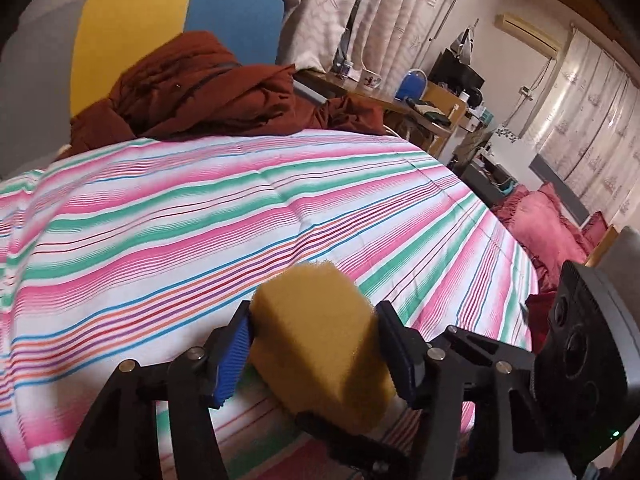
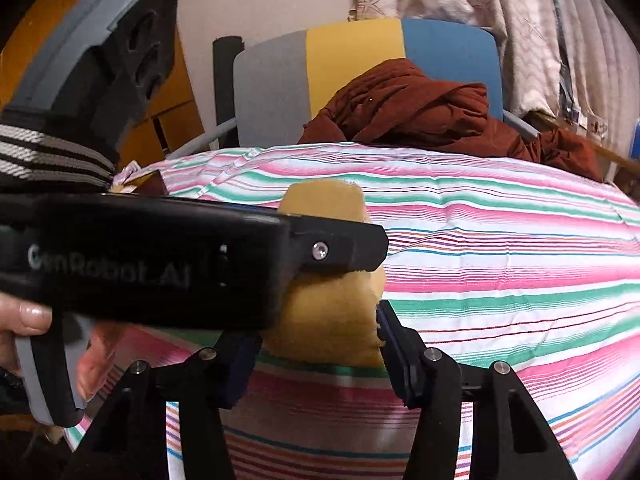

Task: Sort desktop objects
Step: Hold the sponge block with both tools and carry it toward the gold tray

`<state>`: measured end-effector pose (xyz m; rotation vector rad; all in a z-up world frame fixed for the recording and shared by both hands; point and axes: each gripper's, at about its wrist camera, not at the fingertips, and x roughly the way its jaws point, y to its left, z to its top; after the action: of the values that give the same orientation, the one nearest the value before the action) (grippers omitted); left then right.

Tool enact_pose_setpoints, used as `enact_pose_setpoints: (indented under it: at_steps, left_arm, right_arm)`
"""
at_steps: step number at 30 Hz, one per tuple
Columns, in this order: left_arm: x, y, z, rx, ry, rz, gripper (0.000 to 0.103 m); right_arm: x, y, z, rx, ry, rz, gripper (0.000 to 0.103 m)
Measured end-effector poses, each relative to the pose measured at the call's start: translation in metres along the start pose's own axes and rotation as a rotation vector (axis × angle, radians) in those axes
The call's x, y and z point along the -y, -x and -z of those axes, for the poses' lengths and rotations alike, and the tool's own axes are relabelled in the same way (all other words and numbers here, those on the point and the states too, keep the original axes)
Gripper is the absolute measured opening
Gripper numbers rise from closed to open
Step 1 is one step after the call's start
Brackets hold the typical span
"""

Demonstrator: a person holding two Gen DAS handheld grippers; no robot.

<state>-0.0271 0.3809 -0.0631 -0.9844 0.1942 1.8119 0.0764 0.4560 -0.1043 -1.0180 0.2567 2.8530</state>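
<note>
My left gripper (image 1: 314,344) is clamped on a yellow sponge (image 1: 320,340), its blue ribbed pads (image 1: 232,356) pressing in from both sides at the lower centre of the left wrist view. The sponge sits above a striped bedspread (image 1: 200,220) of pink, green and white that fills the middle of the frame. In the right wrist view the same sponge (image 2: 332,320) shows at centre, partly hidden behind the black body of my left gripper (image 2: 336,250), which crosses from the left edge. My right gripper (image 2: 316,344) stands at the sponge's lower end, one finger on each side of it; its right finger touches the sponge edge, but I cannot tell whether it is actually gripping. My left hand (image 2: 24,320) shows at the lower left edge. A heap of rust-brown cloth (image 1: 192,88) lies at the upper left against a chair back (image 1: 132,32) in yellow and blue.
</note>
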Motion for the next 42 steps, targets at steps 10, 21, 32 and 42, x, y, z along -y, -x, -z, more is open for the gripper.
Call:
enact_pose_setpoints:
  at_steps: [10,21,32,42]
  left_arm:
    - [-0.026,0.068,0.044,0.074,0.066,-0.167,0.062]
    - [-0.05,0.087,0.074,0.152,0.153,-0.145,0.07]
    - [-0.075,0.093,0.069,0.162,0.291,-0.069,0.076]
    - [-0.061,0.079,0.052,0.101,0.236,-0.101,0.075]
  right_arm:
    - [-0.07,0.006,0.002,-0.006,0.117,-0.103,0.055]
    - [-0.12,0.001,0.014,0.012,0.167,-0.044,0.055]
    - [-0.1,0.003,0.015,0.052,0.061,-0.057,0.07]
    - [-0.103,0.004,0.016,0.073,0.09,-0.04,0.064]
